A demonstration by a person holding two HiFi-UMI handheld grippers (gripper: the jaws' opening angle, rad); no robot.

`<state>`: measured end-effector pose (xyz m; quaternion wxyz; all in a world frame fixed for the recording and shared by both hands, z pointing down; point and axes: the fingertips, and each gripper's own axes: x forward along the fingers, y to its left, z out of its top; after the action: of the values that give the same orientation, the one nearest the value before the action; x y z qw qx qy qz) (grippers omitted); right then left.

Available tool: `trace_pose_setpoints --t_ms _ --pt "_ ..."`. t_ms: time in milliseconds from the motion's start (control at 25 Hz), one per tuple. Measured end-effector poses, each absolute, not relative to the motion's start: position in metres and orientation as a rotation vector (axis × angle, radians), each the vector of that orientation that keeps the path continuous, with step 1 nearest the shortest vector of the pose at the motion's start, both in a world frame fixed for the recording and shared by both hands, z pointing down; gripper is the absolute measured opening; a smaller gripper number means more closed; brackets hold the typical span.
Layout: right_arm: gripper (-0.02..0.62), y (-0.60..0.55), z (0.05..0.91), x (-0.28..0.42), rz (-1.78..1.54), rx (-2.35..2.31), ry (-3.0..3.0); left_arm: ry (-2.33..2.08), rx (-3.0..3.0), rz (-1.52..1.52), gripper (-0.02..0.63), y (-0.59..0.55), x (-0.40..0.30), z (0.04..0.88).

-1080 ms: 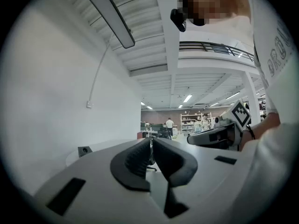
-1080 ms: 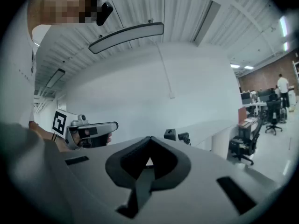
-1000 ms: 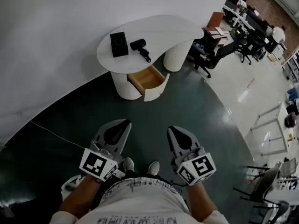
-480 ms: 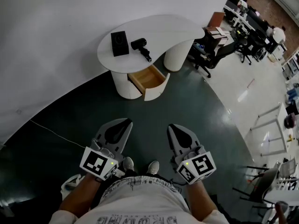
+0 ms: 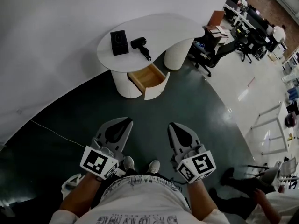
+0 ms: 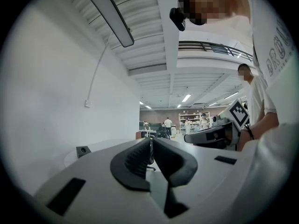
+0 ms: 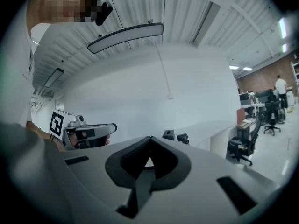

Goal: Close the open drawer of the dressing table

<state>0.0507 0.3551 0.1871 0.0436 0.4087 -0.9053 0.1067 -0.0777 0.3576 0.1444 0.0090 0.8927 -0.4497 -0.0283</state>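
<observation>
The white dressing table (image 5: 159,27) stands against the curved wall, some way ahead of me. Its drawer (image 5: 148,80) is pulled out from the left pedestal, showing a bare wooden inside and a white front. Both grippers hover close to my body, far short of the table. My left gripper (image 5: 122,121) is shut with nothing held; its tips meet in the left gripper view (image 6: 150,140). My right gripper (image 5: 174,125) is shut and empty too, jaws closed to a point (image 7: 149,139).
A black box (image 5: 119,43) and a black hair dryer (image 5: 141,47) lie on the tabletop. Office chairs (image 5: 212,55) and desks stand at the right. A thin cable (image 5: 51,130) crosses the dark floor at left. A person's legs (image 5: 243,183) show at lower right.
Both grippers and the drawer stay put. A person's legs have come into view at the lower right edge.
</observation>
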Motion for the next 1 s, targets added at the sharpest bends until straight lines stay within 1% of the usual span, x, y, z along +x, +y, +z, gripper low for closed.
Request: trace_pose_setpoints --t_ms 120,480,1000 --pt "0.010 0.356 0.187 0.052 0.329 1.251 -2.772 -1.399 2.792 -0.086 0.034 0.359 -0.075 0.144" --pt "0.042 0.356 0.191 0.054 0.345 1.247 -2.771 -1.381 2.791 -0.080 0.034 0.357 -0.070 0.148" --pt "0.107 0.350 0.195 0.061 0.360 1.256 -2.768 -1.370 2.801 -0.073 0.034 0.352 -0.064 0.150"
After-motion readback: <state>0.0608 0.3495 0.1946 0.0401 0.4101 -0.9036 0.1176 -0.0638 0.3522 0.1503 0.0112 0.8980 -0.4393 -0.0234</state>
